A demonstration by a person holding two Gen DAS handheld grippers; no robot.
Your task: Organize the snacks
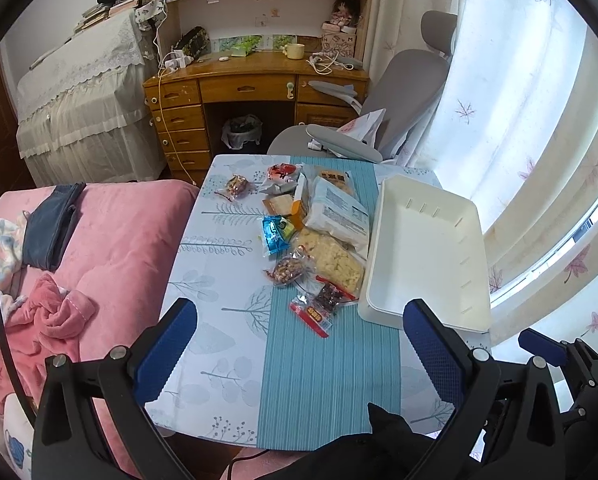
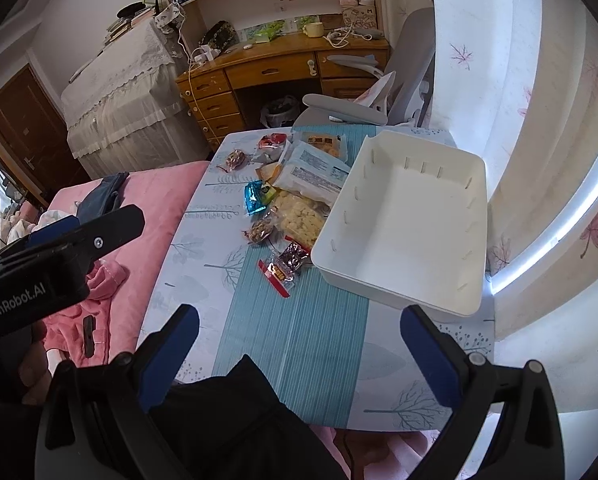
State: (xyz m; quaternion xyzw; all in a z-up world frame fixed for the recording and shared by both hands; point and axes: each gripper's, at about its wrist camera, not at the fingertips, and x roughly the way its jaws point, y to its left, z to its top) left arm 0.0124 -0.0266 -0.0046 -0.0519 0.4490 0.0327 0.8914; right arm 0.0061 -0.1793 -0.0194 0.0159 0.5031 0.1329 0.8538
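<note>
Several snack packets lie in a loose pile on the small table (image 1: 227, 344): a red-edged packet of dark snacks (image 1: 319, 308) nearest me, a clear bag of nuts (image 1: 289, 269), a blue packet (image 1: 274, 234), a big bag of pale yellow pieces (image 1: 335, 260) and a white bag (image 1: 339, 212). An empty white bin (image 1: 427, 252) stands to their right. My left gripper (image 1: 299, 344) hangs open above the table's near half, holding nothing. My right gripper (image 2: 299, 352) is also open and empty, short of the white bin (image 2: 407, 220) and the red-edged packet (image 2: 285, 266).
A pink bed (image 1: 115, 248) with a dark pouch (image 1: 51, 226) borders the table's left side. Beyond the table stand a grey office chair (image 1: 379, 112) and a wooden desk (image 1: 251, 84). Curtains (image 1: 531, 120) hang along the right. The left gripper's body (image 2: 51, 264) shows at left in the right wrist view.
</note>
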